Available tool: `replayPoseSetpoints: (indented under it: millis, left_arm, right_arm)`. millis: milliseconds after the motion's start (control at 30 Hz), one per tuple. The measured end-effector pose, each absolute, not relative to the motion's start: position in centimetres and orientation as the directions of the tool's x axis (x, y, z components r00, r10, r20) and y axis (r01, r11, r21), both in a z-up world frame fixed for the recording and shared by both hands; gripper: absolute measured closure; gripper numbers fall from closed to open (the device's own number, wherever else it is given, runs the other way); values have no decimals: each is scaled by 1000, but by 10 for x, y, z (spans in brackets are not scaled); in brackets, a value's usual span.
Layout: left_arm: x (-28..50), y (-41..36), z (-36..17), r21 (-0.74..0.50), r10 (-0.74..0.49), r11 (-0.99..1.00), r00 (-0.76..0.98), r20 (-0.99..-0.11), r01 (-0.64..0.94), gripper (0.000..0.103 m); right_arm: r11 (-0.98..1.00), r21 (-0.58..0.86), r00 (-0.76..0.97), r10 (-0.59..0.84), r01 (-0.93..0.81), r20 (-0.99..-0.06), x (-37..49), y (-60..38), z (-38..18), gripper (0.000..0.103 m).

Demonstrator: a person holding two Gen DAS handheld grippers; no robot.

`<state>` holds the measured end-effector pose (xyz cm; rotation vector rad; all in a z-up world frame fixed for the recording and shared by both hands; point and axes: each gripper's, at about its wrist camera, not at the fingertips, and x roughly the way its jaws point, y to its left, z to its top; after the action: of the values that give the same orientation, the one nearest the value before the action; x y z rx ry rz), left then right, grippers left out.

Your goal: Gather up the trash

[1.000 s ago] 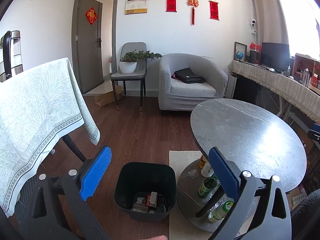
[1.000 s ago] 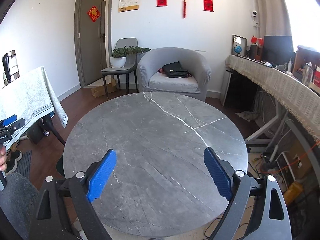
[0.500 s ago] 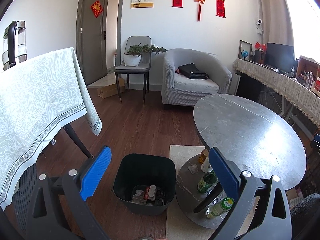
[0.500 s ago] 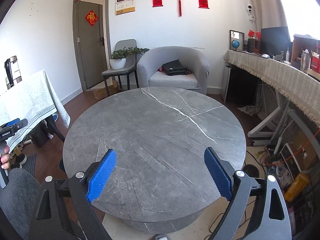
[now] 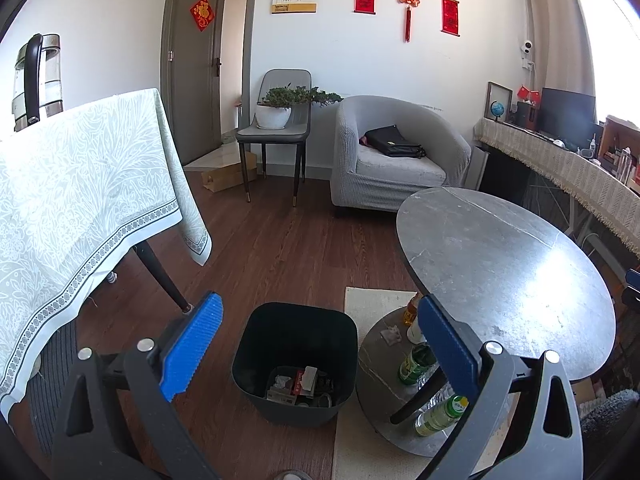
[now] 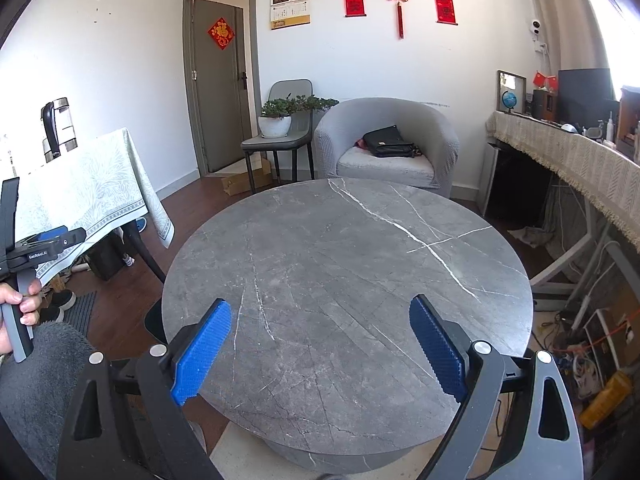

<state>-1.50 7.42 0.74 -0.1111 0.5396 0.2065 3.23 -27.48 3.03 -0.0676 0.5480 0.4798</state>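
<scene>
Left tongs (image 5: pixel 316 344), blue pads apart and empty, above the black bin (image 5: pixel 296 364) holding trash (image 5: pixel 300 386) on the floor beside the round surface (image 5: pixel 500 276); right tongs (image 6: pixel 318 350), likewise apart, over that bare surface (image 6: pixel 344 264).

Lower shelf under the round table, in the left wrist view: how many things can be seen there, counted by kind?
Bottles: 3 (amber bottle, green bottle, clear bottle lying down)
White container: 1
Crumpled paper: 1
Total: 5 visible; part of the shelf is hidden.
</scene>
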Motion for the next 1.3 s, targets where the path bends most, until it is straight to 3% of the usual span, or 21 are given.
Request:
replayPoseSetpoints:
  millis: [1300]
  left_arm:
    - [-16, 75, 7, -50, 159, 975, 838, -522, -216, 3]
  right_arm:
    - [881, 58, 738, 429, -470, -521, 31, -267, 30, 10]
